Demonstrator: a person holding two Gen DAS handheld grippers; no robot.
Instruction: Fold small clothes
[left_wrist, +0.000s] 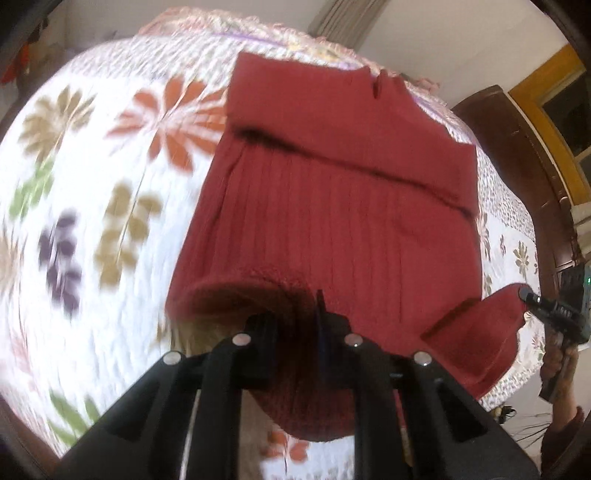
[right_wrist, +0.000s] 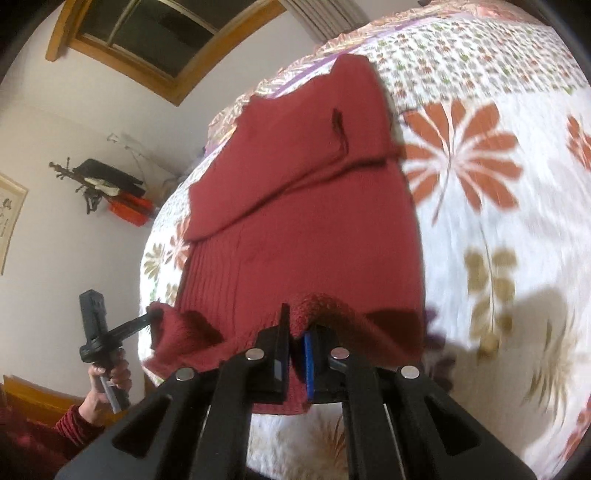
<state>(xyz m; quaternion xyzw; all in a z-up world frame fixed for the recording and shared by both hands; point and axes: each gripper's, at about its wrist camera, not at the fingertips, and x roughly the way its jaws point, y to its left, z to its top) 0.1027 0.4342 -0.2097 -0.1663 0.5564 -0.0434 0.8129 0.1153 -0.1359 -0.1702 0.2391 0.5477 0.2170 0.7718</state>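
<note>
Item under inspection: one red knit garment (left_wrist: 332, 206), ribbed, lying on a floral quilted bedspread (left_wrist: 92, 177). In the left wrist view it fills the centre of the frame, its long axis running from the bottom centre up toward the top centre. A sleeve or upper portion is already folded across the body as a band in the upper half of the frame. The near hem is raised off the quilt at both corners.

Left gripper (left_wrist: 295, 321): jaws nearly closed, pinching the hem at the lower centre of its own view; cloth bunches over the fingers. In the right wrist view the same tool appears at lower left, held by a hand (right_wrist: 107, 376), with the corner of the garment in its tip.

Right gripper (right_wrist: 295, 332): jaws drawn close, a fold of hem clamped between the black finger and the blue pad (right_wrist: 308, 365), bottom centre of frame.

Governing relation: the body of the garment lies directly ahead of both sets of fingers, away along the long axis. Both grippers sit at the near hem, about equally placed, one per corner. Judgement: the next move is to carry the hem forward over the body toward the far edge, keeping both corners level.

Frames are motion-blurred; fine detail of the grip is uncertain.
</note>
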